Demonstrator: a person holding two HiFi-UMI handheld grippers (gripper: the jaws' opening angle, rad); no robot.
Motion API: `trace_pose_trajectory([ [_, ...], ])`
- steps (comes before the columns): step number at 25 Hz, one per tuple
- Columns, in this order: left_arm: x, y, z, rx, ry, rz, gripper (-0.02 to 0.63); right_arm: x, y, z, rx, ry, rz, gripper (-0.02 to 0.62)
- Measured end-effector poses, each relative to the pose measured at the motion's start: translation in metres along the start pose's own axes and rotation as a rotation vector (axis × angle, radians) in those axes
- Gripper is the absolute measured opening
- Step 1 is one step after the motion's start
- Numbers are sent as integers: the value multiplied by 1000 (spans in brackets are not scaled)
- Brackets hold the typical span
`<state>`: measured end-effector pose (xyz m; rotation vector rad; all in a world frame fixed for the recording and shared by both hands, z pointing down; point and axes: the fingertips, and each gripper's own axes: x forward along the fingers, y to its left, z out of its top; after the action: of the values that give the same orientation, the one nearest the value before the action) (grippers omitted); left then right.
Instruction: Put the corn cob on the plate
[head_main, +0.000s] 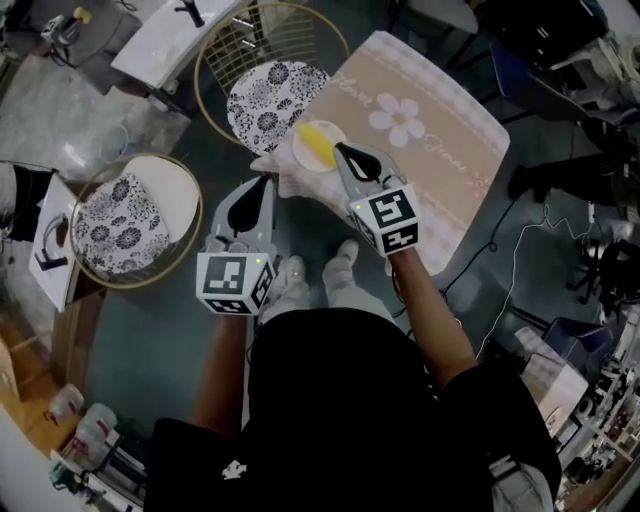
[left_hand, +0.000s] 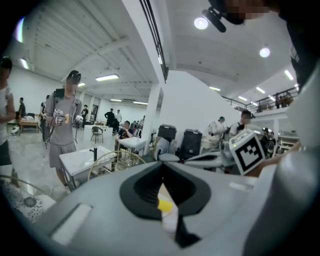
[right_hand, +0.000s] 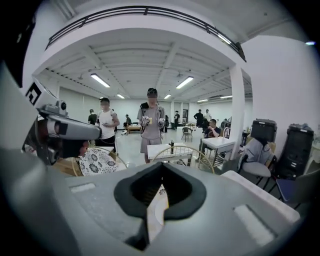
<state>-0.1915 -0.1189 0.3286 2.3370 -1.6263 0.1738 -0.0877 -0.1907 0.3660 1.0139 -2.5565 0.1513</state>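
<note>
A yellow corn cob lies on a small white plate at the near corner of a table with a pink flowered cloth. My right gripper hovers at the plate's right edge, jaws shut with nothing between them. My left gripper hangs to the plate's left and nearer me, its jaws also meeting at the tips and holding nothing. In the left gripper view the corn cob and plate show below the closed jaw tips. In the right gripper view a strip of the plate shows there too.
Two round gold-wire stools with floral cushions stand left of the table, one far and one near. A white table is at the back left. Cables trail on the floor to the right. People stand in the hall.
</note>
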Motion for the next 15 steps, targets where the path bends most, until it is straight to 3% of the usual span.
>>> trace_pose_trajectory([
  [15,-25,-7,40,83,-93,-87,9,-67,55,80,6,-244,-34,2],
])
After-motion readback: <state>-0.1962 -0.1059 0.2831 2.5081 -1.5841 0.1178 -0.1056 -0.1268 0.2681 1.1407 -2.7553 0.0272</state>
